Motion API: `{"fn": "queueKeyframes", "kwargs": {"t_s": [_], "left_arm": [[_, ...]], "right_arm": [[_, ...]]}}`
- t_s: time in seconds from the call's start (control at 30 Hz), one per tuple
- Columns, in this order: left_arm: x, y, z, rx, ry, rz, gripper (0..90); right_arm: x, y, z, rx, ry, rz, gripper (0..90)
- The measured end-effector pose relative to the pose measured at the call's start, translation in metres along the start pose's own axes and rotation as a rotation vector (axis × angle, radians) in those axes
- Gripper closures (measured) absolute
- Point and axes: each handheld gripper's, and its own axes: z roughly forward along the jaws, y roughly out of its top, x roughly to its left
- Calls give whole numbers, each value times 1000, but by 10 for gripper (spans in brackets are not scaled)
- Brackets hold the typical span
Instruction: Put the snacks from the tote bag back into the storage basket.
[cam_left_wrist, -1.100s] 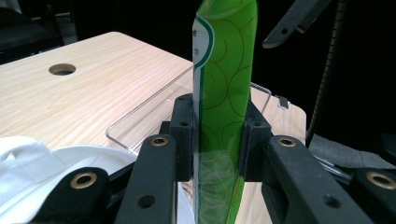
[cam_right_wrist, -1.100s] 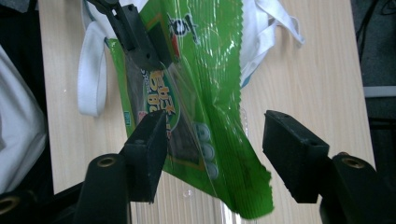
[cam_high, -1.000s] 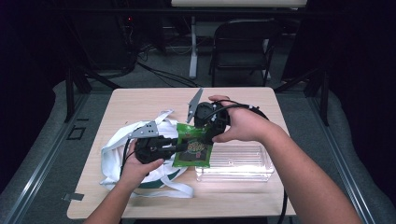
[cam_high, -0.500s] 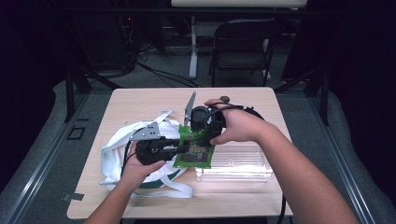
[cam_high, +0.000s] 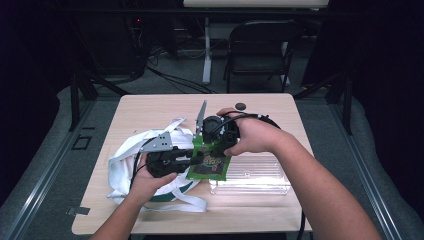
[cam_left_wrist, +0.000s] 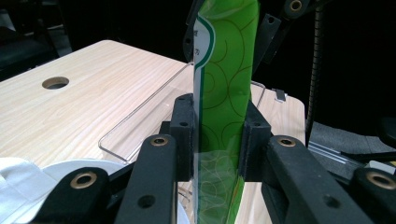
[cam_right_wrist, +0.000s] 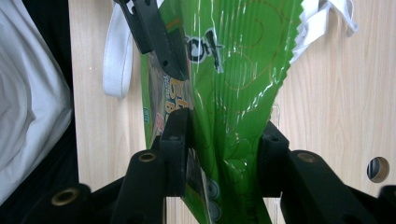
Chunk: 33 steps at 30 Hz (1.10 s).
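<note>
I clamp one green packet (cam_high: 210, 162) with both grippers, left gripper (cam_high: 187, 159) and right gripper (cam_high: 207, 145), above one clear tray (cam_high: 255, 177) and one white bag (cam_high: 125, 160).

Both forearms come in from the near side and meet over the middle of the table. The left gripper (cam_high: 192, 159) lies low and points to the person's right, its jaws pressed together on a green snack packet (cam_high: 210, 162). The right gripper (cam_high: 205, 145) is turned back toward the person, and its jaws clamp the same packet from the far edge.
</note>
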Motion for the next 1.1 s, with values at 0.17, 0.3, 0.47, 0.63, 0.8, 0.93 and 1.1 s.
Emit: {"fn": "queueKeyframes", "kwargs": {"t_s": [0.17,0.3,0.47,0.63,0.8,0.93,1.1], "left_arm": [[0,0,0,4,2,5,724],[0,0,1,6,-1,2,720],[0,0,1,1,3,-5,708],[0,-1,1,-2,10,-12,693],[2,-1,1,-1,14,-21,680],[2,-1,1,-4,12,-31,674],[3,-2,2,-3,13,-34,668]], "right_arm": [[0,0,-1,5,15,-5,687],[0,0,-1,9,20,-3,702],[0,-1,-2,11,23,-8,728],[1,-1,-3,6,26,-9,745],[1,-1,-3,7,16,-16,747],[2,0,-3,3,9,-17,747],[2,0,-3,6,7,-18,747]]}}
